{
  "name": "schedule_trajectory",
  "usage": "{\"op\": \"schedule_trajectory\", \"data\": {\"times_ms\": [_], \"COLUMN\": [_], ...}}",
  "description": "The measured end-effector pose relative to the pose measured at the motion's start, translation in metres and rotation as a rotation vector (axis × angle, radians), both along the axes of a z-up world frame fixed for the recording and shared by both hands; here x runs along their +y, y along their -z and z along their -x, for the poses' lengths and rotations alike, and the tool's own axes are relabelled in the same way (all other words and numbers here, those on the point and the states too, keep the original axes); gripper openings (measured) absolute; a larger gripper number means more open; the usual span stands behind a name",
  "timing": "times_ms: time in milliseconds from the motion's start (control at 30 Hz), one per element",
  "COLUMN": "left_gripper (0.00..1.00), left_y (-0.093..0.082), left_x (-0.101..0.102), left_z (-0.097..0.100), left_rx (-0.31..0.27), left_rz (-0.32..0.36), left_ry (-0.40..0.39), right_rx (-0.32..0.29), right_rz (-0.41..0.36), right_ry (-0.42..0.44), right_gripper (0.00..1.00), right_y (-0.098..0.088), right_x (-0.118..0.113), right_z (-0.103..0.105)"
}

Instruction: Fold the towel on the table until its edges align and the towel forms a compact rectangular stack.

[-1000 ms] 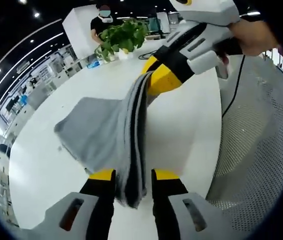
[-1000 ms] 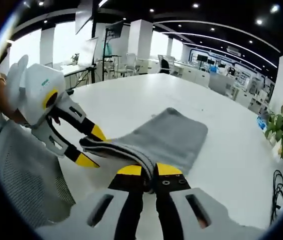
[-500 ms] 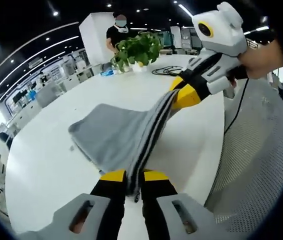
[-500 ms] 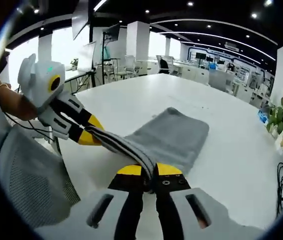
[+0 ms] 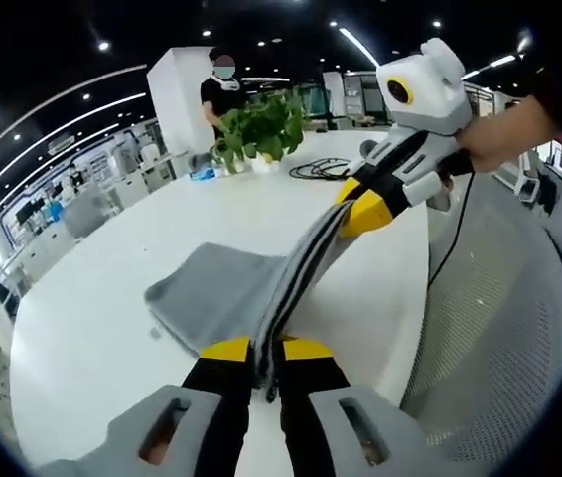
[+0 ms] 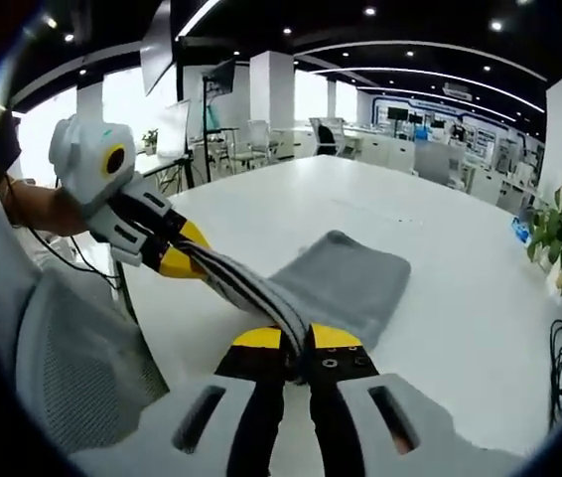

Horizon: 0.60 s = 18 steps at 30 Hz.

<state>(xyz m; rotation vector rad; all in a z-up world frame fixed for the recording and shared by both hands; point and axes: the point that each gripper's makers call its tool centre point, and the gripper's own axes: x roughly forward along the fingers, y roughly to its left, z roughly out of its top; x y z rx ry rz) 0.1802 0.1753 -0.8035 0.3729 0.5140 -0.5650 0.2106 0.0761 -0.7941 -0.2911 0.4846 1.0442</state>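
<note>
Both grippers are clamped tight on the folded grey cloth towel (image 5: 231, 293): the left gripper (image 5: 257, 348) pinches one end of its bunched edge, the right gripper (image 6: 295, 337) the other, stretched taut above the white round table (image 6: 460, 298) while the rest drapes onto the tabletop.

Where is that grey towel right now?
The grey towel lies on the white table, its near edge stretched between the left claw and right claw.
</note>
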Motion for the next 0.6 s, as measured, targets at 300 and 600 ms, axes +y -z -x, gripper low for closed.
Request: {"op": "schedule_trajectory", "data": {"times_ms": [300, 600], "left_gripper": [0.09, 0.09], "left_y": [-0.018, -0.047], "left_x": [0.000, -0.001], "left_z": [-0.001, -0.003], "left_rx": [-0.021, -0.072], "left_rz": [0.050, 0.078], "left_ry": [-0.012, -0.016], "right_rx": [0.016, 0.035], "right_rz": [-0.031, -0.085], "right_ry": [0.007, 0.026], "right_gripper": [0.05, 0.05], "right_y": [-0.014, -0.037], "right_x": [-0.001, -0.002], "right_z": [0.002, 0.003]}}
